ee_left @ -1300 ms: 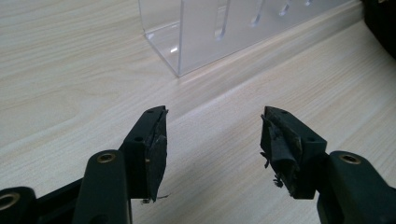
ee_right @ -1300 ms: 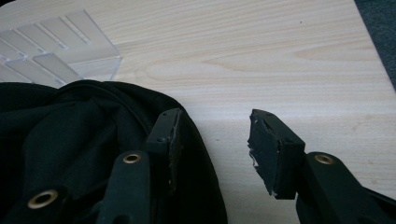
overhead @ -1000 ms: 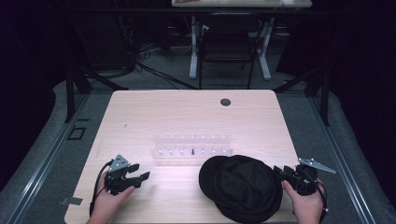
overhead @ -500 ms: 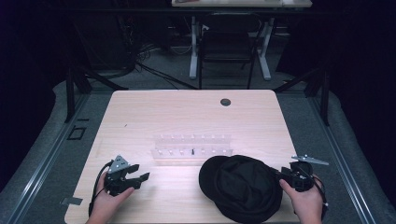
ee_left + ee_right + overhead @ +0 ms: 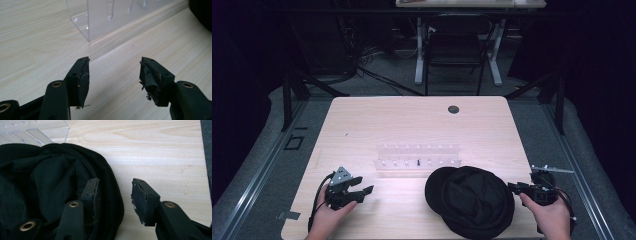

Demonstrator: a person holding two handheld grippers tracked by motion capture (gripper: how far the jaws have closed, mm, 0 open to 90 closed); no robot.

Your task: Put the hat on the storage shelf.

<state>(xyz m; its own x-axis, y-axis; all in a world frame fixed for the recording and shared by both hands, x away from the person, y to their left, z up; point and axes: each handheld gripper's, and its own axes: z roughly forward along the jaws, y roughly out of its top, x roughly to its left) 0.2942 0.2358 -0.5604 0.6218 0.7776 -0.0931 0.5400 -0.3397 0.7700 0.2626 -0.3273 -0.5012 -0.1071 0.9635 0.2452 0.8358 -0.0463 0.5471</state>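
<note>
A clear rack (image 5: 418, 155) stands mid-table, just behind the black cap (image 5: 472, 200), which lies crumpled near the front edge. The right gripper (image 5: 113, 195), jaws just closing, straddles its rim ungripped; the left gripper (image 5: 362, 190) gapes empty.

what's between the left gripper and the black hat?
Bare tabletop. In the high view only light wood separates the left gripper from the black hat; the clear rack sits farther back, off that line.

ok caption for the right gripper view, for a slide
Right tool straddling the rim of a black hat on a wooden table, jaws just closing but not yet gripping.
</note>
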